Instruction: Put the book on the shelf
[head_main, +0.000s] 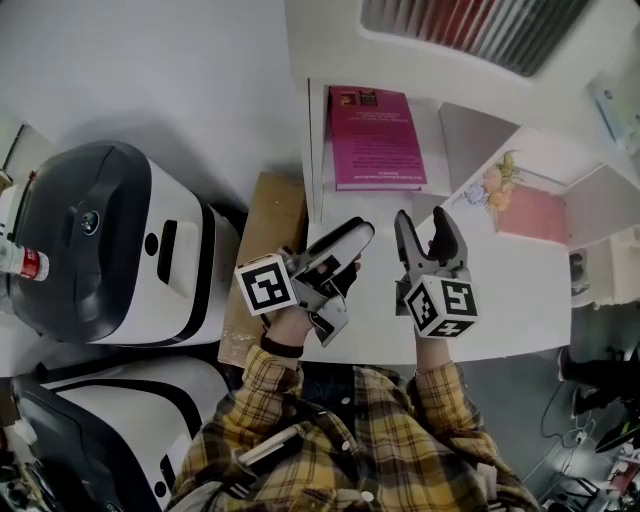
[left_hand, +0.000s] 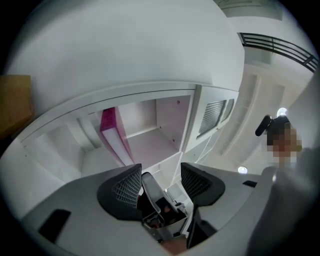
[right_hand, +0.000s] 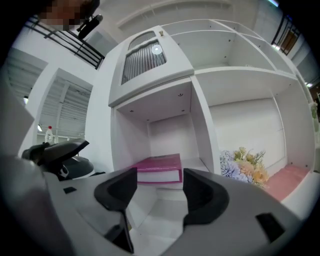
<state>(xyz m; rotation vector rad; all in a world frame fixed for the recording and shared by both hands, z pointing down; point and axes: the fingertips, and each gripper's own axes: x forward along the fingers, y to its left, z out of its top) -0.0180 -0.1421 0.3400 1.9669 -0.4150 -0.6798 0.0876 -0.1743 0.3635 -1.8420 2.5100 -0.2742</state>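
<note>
White shelf (head_main: 318, 150) holds the book (head_main: 378, 135) flat at twelve o'clock, so left gripper (head_main: 350, 255) and right gripper (head_main: 421, 220) hover empty, jaws apart.

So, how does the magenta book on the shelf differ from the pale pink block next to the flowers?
Colour: the book is deep magenta, the pale pink block much lighter. Place: the book lies alone in the left compartment; the block sits in the right one, beside the flowers. Surface: the book's cover carries print, the block looks plain. Both lie flat inside the white shelf.
</note>
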